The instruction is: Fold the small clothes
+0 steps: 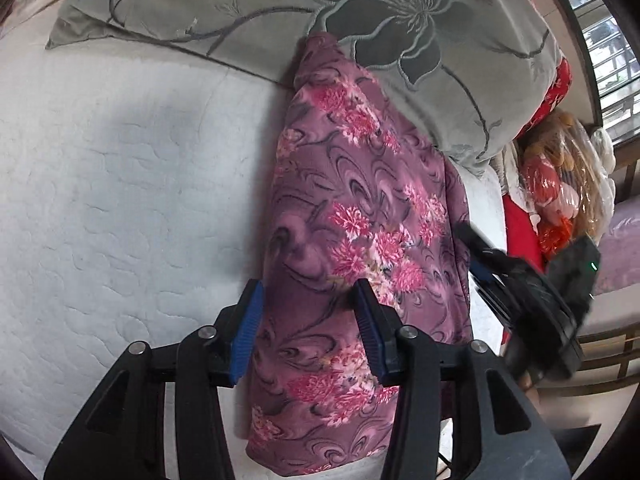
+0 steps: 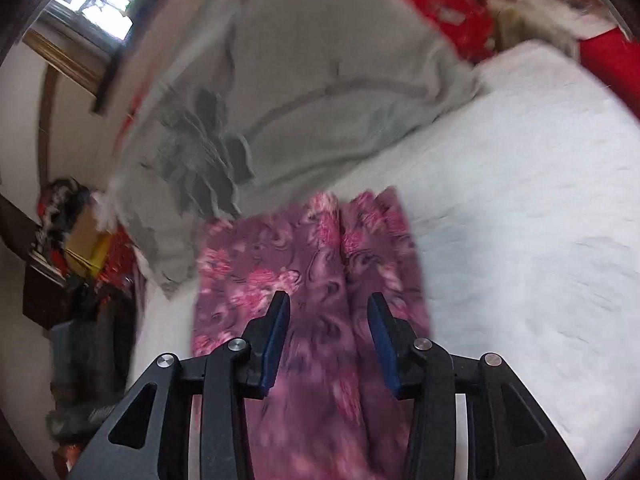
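A purple garment with pink flowers [image 1: 360,216] lies as a long folded strip on the white quilted mattress [image 1: 120,184]. Its far end rests against a grey flowered pillow [image 1: 360,12]. My left gripper [image 1: 308,286] hovers over the strip's near half, jaws open, blue pads apart with only cloth beneath them. The right gripper [image 1: 476,254] shows blurred at the strip's right edge in the left wrist view. In the right wrist view, my right gripper [image 2: 329,298] is open above the same garment [image 2: 312,256], which shows a lengthwise crease, and nothing is pinched.
The grey pillow [image 2: 304,80] lies across the head of the mattress [image 2: 520,220]. Red fabric and bagged items [image 1: 560,184] are piled beside the bed under a window [image 1: 608,52]. A cluttered dark cabinet [image 2: 68,248] stands off the mattress edge.
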The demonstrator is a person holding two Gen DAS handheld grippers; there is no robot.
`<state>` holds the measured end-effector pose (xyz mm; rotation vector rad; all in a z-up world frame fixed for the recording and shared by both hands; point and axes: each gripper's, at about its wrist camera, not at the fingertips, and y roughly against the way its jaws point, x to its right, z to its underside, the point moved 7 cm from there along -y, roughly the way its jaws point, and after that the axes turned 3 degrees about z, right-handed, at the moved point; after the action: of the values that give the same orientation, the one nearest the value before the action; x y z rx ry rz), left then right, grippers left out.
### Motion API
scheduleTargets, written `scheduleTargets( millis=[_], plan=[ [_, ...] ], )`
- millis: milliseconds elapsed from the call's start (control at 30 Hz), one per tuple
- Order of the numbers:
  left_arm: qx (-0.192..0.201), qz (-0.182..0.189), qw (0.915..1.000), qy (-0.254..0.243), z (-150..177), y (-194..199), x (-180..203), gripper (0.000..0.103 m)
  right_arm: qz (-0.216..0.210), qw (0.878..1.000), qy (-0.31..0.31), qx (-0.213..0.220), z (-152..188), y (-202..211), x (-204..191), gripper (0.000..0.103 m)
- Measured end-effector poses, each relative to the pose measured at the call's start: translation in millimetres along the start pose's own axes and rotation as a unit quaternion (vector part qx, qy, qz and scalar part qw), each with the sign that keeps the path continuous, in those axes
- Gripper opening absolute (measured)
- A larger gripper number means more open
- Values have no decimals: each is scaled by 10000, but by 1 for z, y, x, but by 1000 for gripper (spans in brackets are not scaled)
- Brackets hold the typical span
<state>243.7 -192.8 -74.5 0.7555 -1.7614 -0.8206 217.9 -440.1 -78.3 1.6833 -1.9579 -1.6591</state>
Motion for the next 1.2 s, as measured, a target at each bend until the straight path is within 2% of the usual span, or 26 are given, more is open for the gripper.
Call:
scheduleTargets(
  millis=[67,133,167,200,267,333,400,467,533,567,600,633,667,700,767,833,900,933,1000,1033,1067,1100,1133,1200],
  plan=[
    [203,-58,9996,-174,-4,7,1,44,105,9994,319,-85,0,-7,-9,6],
    [352,-240,9986,-307,-7,7,0,44,-38,9974,608,394,-7,10,-18,5],
    [381,-280,9984,-325,-8,1,-2,49,-39,9960,589,667,-13,21,-17,5],
    [322,-255,9987,-307,-6,-7,-3,52,15,9961,473,739,-19,23,-12,5],
    [214,-360,9988,-247,-4,-20,-5,53,415,9974,242,538,-21,12,11,5],
    [223,-449,9982,-326,-2,-22,-2,53,812,9964,242,-22,-10,-8,27,6],
    [249,-497,9976,-411,1,-10,0,53,740,9970,219,18,-8,1,25,11],
    [276,-461,9973,-494,8,1,6,53,438,9989,142,113,-5,27,19,14],
    [337,-472,9965,-602,26,11,8,53,141,9996,237,-77,8,41,14,23],
    [332,-511,9960,-653,35,11,8,53,108,9995,267,-143,17,47,16,32],
    [259,-597,9956,-680,48,6,6,53,104,9993,276,-213,29,51,21,34],
    [167,-669,9952,-698,58,-1,3,53,102,9989,306,-331,44,53,26,34],
    [73,-752,9946,-709,65,-8,2,53,163,9983,376,-419,53,51,29,30],
    [-92,-899,9935,-697,74,-16,-1,53,258,9975,469,-465,60,51,32,18],
    [-97,-971,9930,-670,83,-15,-1,53,366,9974,565,-273,66,61,35,10],
    [-17,-1068,9915,-750,87,-9,1,53,408,9981,463,19,64,80,36,9],
    [6,-1183,9894,-840,90,-7,6,53,433,9981,420,123,67,88,38,16],
    [26,-1231,9886,-867,91,-7,7,53,329,9987,394,-28,74,89,39,17],
    [58,-1327,9873,-870,93,-8,9,53,532,9970,419,-367,89,83,46,24],
    [59,-1348,9871,-860,93,-9,8,53,675,9955,500,-433,94,79,48,24],
    [53,-1378,9867,-863,93,-9,10,53,804,9935,651,-469,99,79,49,18],
    [55,-1392,9864,-874,94,-11,13,53,776,9932,755,-420,99,82,47,8],
    [57,-1406,9861,-886,95,-10,11,53,534,9948,830,-239,95,93,41,7],
    [50,-1393,9863,-880,94,-13,13,53,372,9956,859,105,87,110,36,7]
  ],
)
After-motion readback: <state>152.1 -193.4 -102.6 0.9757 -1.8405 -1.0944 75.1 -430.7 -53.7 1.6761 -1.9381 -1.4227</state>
